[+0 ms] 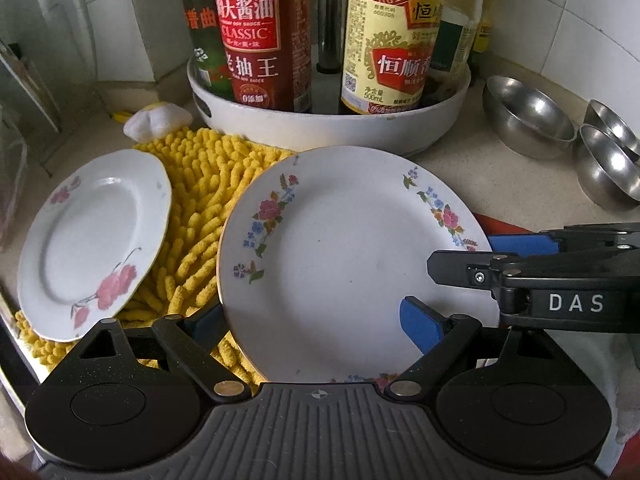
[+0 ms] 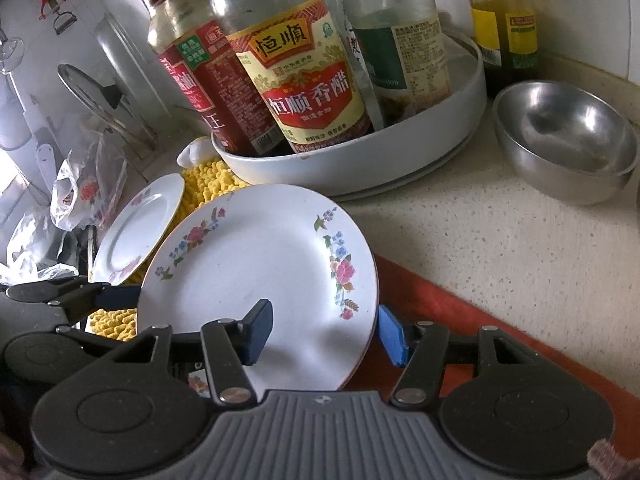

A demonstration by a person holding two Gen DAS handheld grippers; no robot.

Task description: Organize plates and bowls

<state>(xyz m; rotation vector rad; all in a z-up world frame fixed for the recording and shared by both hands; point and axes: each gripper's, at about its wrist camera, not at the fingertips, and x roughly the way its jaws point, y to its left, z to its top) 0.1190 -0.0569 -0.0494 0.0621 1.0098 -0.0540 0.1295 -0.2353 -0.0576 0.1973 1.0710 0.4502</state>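
A large white plate with flower sprigs (image 1: 340, 264) (image 2: 260, 264) is tilted up between both grippers. My left gripper (image 1: 316, 326) straddles its near rim, one blue pad over it, one beneath. My right gripper (image 2: 324, 334) straddles the plate's right rim the same way, and shows in the left wrist view (image 1: 460, 264). Both look closed on the plate. A smaller plate with pink flowers (image 1: 94, 240) (image 2: 136, 228) leans on a yellow chenille mat (image 1: 200, 200). Steel bowls (image 1: 528, 116) (image 2: 564, 140) stand at the right.
A white round tray (image 1: 320, 124) (image 2: 360, 168) of sauce and vinegar bottles stands right behind the plates. An orange mat (image 2: 460, 312) lies under the large plate. Plastic bags (image 2: 88, 188) and a pot-lid rack are at the left. Tiled walls close the corner.
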